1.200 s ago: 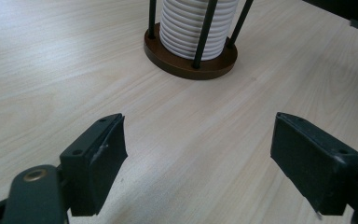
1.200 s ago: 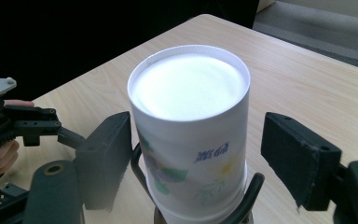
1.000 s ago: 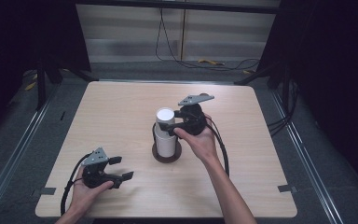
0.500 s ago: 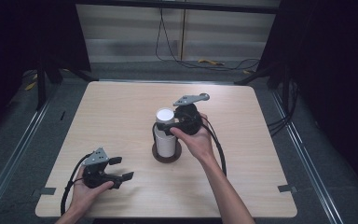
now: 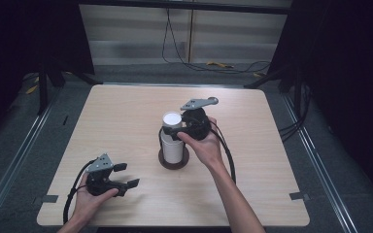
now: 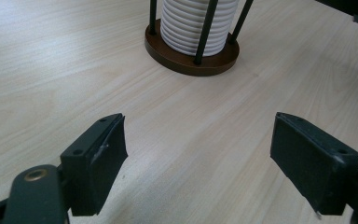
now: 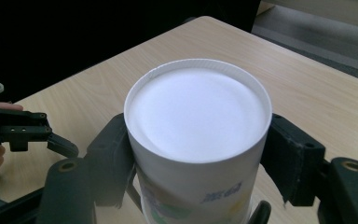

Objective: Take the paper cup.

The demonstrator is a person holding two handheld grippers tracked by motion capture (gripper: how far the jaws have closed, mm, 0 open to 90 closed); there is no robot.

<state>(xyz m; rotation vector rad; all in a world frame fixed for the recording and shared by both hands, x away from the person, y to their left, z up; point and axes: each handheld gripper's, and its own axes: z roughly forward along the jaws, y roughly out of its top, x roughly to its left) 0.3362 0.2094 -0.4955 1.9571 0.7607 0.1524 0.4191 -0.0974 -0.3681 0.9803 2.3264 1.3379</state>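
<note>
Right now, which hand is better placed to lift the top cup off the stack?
Right: the right gripper has just been closing around the top cup; the left gripper sits open, apart from the stack.

Left claw [image 5: 124, 175] jaws wide, right claw [image 5: 174, 130] jaws just closing

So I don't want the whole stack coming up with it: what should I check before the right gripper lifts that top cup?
1. Right gripper jaws on both sides of the top cup, having just been closing: ok.
2. Pads pressing firmly on the cup wall: cannot tell.
3. Top cup loose from the cup stack beneath it: cannot tell.
4. Holder flat on the table, rods upright: ok.
5. Left gripper open, off to the side, away from the holder: ok.
6. Space above the cup free for lifting: ok.
</note>
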